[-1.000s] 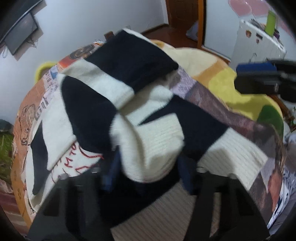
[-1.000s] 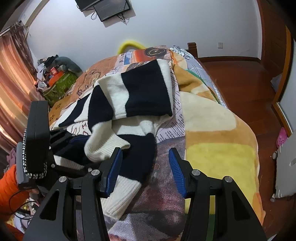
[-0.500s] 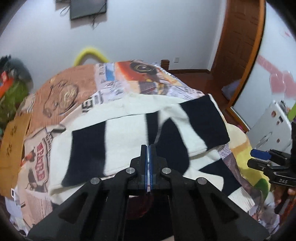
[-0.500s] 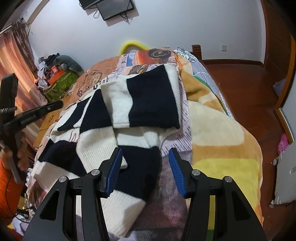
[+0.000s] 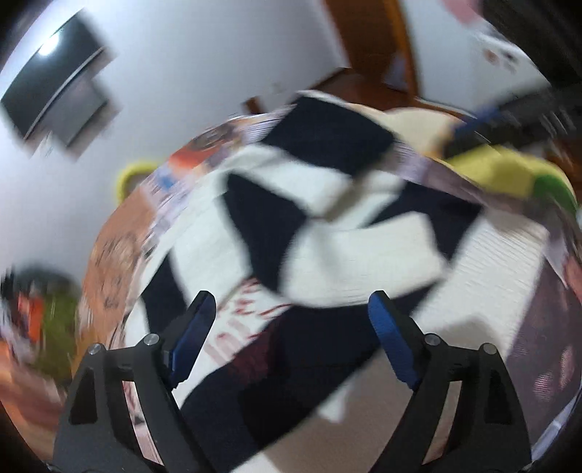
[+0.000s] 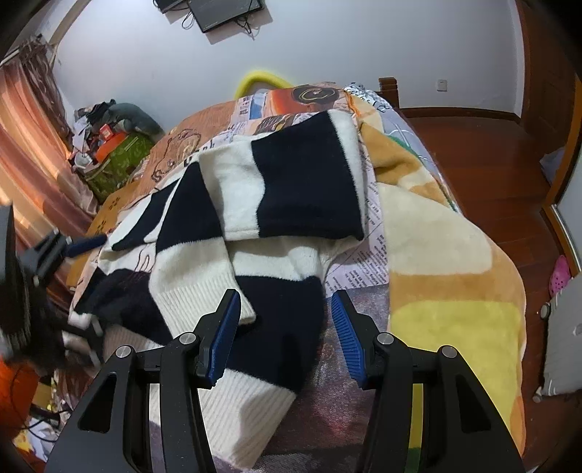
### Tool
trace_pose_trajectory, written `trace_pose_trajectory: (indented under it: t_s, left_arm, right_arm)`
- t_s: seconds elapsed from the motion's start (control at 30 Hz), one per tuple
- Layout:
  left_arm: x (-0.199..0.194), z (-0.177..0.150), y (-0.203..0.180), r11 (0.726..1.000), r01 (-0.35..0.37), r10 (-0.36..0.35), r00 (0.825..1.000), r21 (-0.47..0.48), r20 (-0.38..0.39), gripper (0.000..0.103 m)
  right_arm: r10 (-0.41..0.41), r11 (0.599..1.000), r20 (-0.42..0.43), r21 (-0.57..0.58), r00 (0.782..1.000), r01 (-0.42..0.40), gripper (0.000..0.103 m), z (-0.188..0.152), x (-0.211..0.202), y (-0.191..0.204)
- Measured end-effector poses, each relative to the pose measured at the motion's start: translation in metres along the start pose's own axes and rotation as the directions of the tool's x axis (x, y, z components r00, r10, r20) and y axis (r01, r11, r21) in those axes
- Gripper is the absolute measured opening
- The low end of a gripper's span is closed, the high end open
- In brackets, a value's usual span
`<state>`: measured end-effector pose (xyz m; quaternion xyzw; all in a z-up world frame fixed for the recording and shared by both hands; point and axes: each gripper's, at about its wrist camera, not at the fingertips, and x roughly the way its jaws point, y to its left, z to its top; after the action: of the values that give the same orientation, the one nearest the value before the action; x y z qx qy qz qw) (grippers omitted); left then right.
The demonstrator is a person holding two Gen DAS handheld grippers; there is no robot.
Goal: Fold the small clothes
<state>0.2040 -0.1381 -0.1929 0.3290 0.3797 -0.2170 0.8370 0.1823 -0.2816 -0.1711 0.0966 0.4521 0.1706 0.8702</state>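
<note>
Striped sweater on blanket-covered bed

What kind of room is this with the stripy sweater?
Most likely a bedroom. The sweater lies on a bed covered with a printed blanket, a screen hangs on the wall, and a curtain hangs at one side.

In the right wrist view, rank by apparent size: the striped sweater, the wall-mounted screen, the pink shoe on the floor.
1. Striped sweater, by far the largest.
2. Wall-mounted screen, partly cut off by the frame and far away.
3. Pink shoe, smallest.

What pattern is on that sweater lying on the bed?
The sweater has broad black and cream-white stripes with ribbed cream cuffs, clearest in the right wrist view.
</note>
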Motion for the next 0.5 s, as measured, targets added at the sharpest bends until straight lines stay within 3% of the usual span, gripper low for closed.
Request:
trace_pose_trajectory:
  t_s: [0.13, 0.23, 0.3, 0.33, 0.37, 0.4, 0.5]
  left_arm:
    - [0.014, 0.010, -0.032, 0.992, 0.094, -0.092, 0.995, 0.086, -0.029, 0.086]
    - [0.030, 0.018, -0.040, 0.988, 0.139, -0.135, 0.989, 0.066, -0.056, 0.079]
    - [0.038, 0.025, -0.035, 0.977, 0.212, -0.211, 0.974, 0.008, -0.076, 0.044]
    - [0.043, 0.028, -0.031, 0.969, 0.245, -0.248, 0.964, -0.034, -0.093, 0.034]
    - [0.046, 0.030, -0.028, 0.966, 0.252, -0.257, 0.962, -0.060, -0.096, 0.028]
    - [0.046, 0.032, -0.026, 0.965, 0.249, -0.255, 0.963, -0.078, -0.086, 0.016]
    - [0.043, 0.036, -0.018, 0.961, 0.239, -0.250, 0.966, -0.136, -0.069, 0.008]
  right_arm:
    - [0.005, 1.000, 0.013, 0.021, 1.000, -0.006, 0.048, -0.001, -0.006, -0.004]
    - [0.003, 1.000, 0.015, 0.025, 1.000, -0.004, 0.048, -0.004, -0.009, -0.007]
    - [0.000, 1.000, 0.014, 0.026, 1.000, -0.001, 0.048, -0.006, -0.011, -0.009]
    - [-0.003, 1.000, 0.014, 0.027, 1.000, 0.003, 0.048, -0.007, -0.012, -0.010]
    - [-0.006, 1.000, 0.014, 0.029, 1.000, 0.005, 0.048, -0.008, -0.013, -0.012]
    - [-0.007, 0.999, 0.013, 0.032, 1.000, 0.006, 0.048, -0.009, -0.014, -0.014]
    - [-0.005, 0.999, 0.017, 0.044, 1.000, 0.004, 0.048, -0.009, -0.016, -0.017]
